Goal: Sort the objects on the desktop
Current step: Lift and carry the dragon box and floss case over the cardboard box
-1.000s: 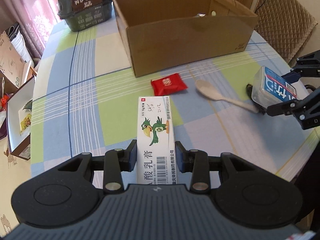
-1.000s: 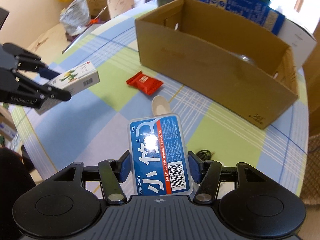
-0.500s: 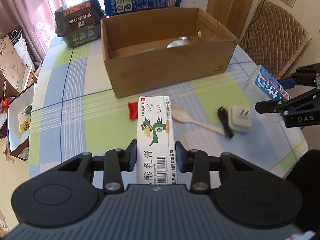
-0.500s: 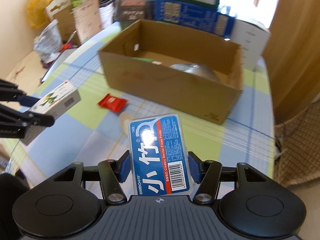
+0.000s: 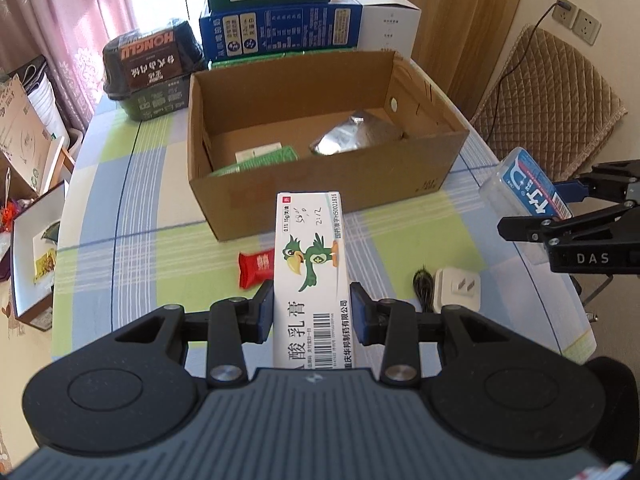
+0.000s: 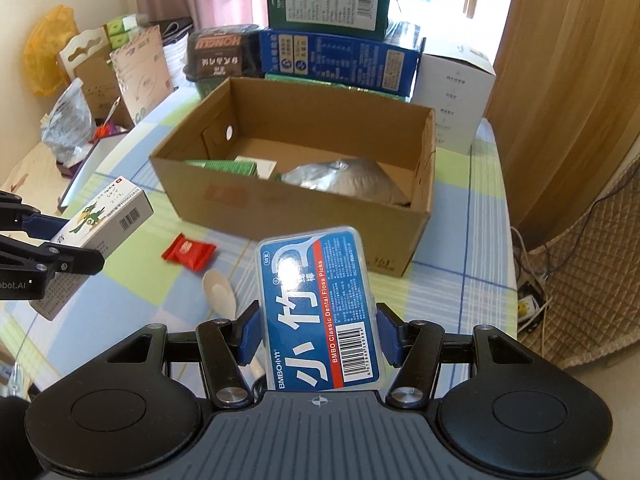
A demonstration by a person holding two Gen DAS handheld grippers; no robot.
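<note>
stacked green, blue and white cartons (image 5: 280,32) behind the table's far edge | dark HONGLU package (image 5: 150,66) to their left | pink curtain (image 5: 68,12) at the window | quilted brown chair (image 5: 556,96) to the right | wall sockets (image 5: 576,20) above it, one with a cord plugged in | yellow bag (image 6: 44,56) far left

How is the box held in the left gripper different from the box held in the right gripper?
The ointment carton is white cardboard printed with a green bird; the floss pick case is clear plastic with a blue and red label. The carton is narrower; the case is wider, with rounded corners. Both are clamped off the table, short of the cardboard box.
</note>
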